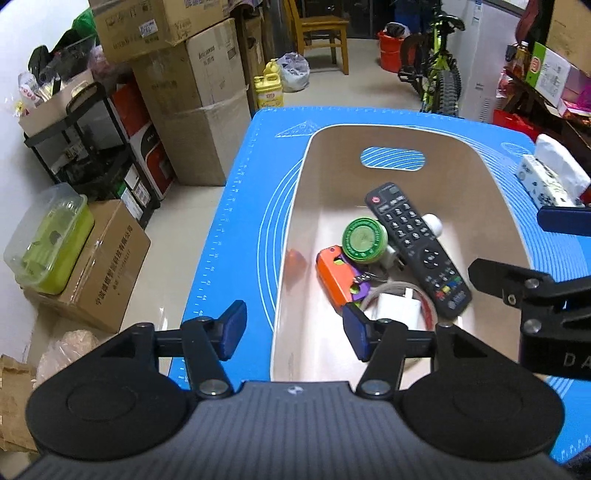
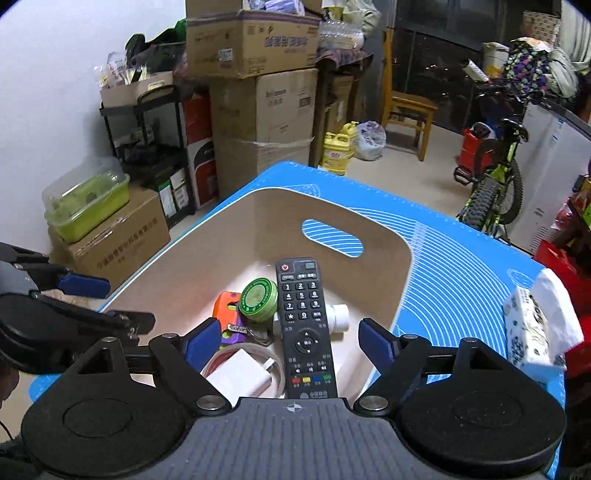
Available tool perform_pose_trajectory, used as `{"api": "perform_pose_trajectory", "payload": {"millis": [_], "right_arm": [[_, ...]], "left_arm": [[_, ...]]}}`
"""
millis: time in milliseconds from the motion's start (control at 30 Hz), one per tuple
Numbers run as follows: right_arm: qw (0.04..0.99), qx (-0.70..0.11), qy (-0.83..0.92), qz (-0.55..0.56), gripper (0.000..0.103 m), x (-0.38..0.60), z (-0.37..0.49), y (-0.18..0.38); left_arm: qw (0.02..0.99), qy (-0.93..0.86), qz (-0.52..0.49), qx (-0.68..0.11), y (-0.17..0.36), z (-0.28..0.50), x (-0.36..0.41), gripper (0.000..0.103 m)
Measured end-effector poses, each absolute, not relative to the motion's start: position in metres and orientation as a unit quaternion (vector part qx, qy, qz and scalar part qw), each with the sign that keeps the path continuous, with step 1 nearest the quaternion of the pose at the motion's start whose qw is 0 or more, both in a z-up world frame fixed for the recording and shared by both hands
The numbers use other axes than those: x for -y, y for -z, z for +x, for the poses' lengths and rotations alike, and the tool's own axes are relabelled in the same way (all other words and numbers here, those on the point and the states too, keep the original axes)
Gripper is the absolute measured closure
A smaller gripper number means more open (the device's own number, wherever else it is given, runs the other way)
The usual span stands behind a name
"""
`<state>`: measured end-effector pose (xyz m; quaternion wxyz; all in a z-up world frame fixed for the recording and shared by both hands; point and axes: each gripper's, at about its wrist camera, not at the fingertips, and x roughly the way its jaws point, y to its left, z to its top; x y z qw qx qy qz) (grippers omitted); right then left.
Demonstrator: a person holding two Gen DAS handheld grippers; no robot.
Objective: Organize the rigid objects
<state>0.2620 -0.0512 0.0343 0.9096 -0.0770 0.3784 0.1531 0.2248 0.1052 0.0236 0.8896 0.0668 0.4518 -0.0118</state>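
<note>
A beige bin (image 1: 295, 206) (image 2: 207, 240) stands on the blue mat (image 1: 236, 206) (image 2: 450, 266). Inside lie a black remote (image 1: 417, 247) (image 2: 304, 325), a green round tin (image 1: 364, 240) (image 2: 258, 297), an orange case with purple keys (image 1: 336, 277) (image 2: 225, 306), a white charger (image 1: 399, 308) (image 2: 243, 373) and a white cylinder (image 1: 433, 222) (image 2: 340, 317). My left gripper (image 1: 293, 334) is open and empty, straddling the bin's near left wall. My right gripper (image 2: 290, 345) is open and empty above the remote's near end; it also shows in the left wrist view (image 1: 517, 251).
A tissue pack (image 1: 550, 177) (image 2: 535, 328) lies on the mat right of the bin. Cardboard boxes (image 1: 192, 92) (image 2: 258, 110), a black shelf (image 1: 85, 140), a green lidded container (image 1: 48, 243) (image 2: 88, 199), a chair (image 1: 321, 33) and a bicycle (image 1: 439, 66) (image 2: 495, 177) stand beyond the table.
</note>
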Motion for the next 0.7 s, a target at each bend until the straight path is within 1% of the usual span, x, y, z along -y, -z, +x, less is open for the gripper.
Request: {"api": "perform_pose_trajectory", "payload": {"millis": [67, 100, 267, 700], "right_arm": [[0.912, -0.375, -0.146, -0.073, 0.009, 0.055, 0.252, -0.039], [0.915, -0.371, -0.143, -0.072, 0.008, 0.057, 0.246, -0.041], [0.92, -0.365, -0.13, -0.057, 0.008, 0.068, 0.22, -0.055], [0.933, -0.343, -0.095, -0.048, 0.006, 0.094, 0.137, -0.075]], "left_arm": [[0.89, 0.012, 0.071, -0.45, -0.028, 0.217, -0.103, 0.042], [0.891, 0.011, 0.073, -0.449, -0.03, 0.212, -0.102, 0.041], [0.893, 0.01, 0.079, -0.443, -0.04, 0.186, -0.097, 0.041], [0.914, 0.027, 0.081, -0.396, -0.071, 0.115, -0.068, 0.041]]}}
